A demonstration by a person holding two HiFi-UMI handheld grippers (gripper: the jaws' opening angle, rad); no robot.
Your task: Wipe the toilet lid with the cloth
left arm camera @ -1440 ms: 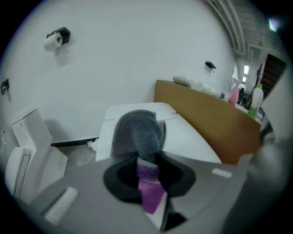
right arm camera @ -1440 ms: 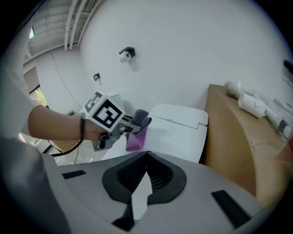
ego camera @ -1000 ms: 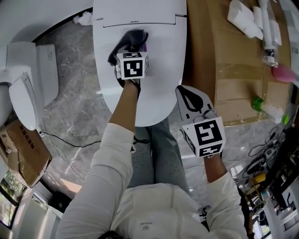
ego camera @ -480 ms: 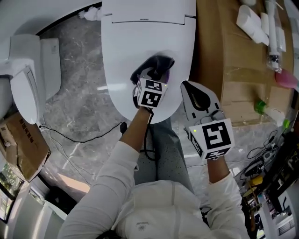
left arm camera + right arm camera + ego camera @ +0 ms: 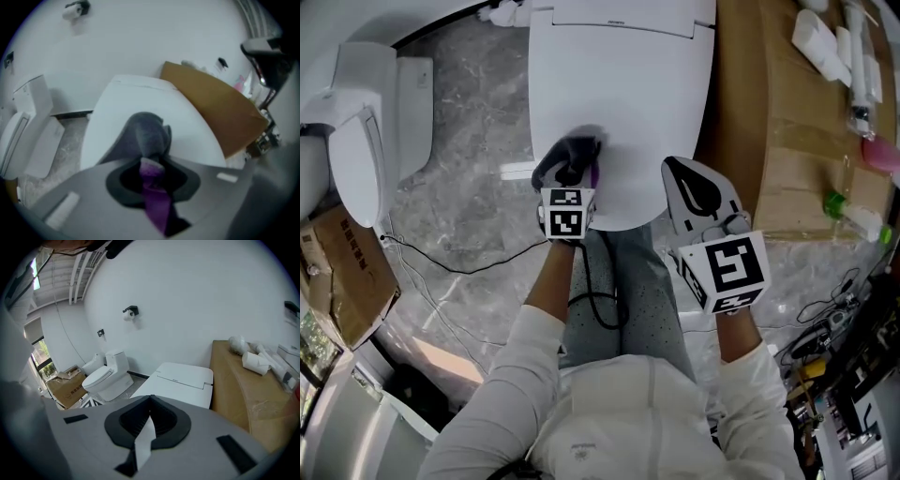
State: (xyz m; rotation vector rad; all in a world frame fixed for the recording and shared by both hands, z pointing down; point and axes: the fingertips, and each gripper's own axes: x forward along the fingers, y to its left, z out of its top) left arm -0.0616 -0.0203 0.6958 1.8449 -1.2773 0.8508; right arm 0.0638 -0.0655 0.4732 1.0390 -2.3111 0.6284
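Observation:
The white toilet lid (image 5: pixel 623 94) lies closed in the head view. A dark grey cloth (image 5: pixel 569 157) with a purple edge rests on the lid's near left part. My left gripper (image 5: pixel 574 172) is shut on the cloth (image 5: pixel 149 133), and the cloth's purple part runs back between its jaws. The lid (image 5: pixel 140 110) spreads out ahead of the left gripper. My right gripper (image 5: pixel 694 192) is shut with nothing in it, held in the air off the lid's near right edge. In the right gripper view the lid (image 5: pixel 180 380) shows beyond the closed jaws.
A brown cardboard-covered surface (image 5: pixel 778 141) with white rolls and bottles stands right of the toilet. A second white toilet (image 5: pixel 361 141) and a cardboard box (image 5: pixel 342 281) sit at the left. A black cable (image 5: pixel 459 267) trails over the marble floor.
My left gripper has dragged the cloth from the lid's far middle toward its near edge, ending at the near left. The right gripper rose slightly and stayed shut.

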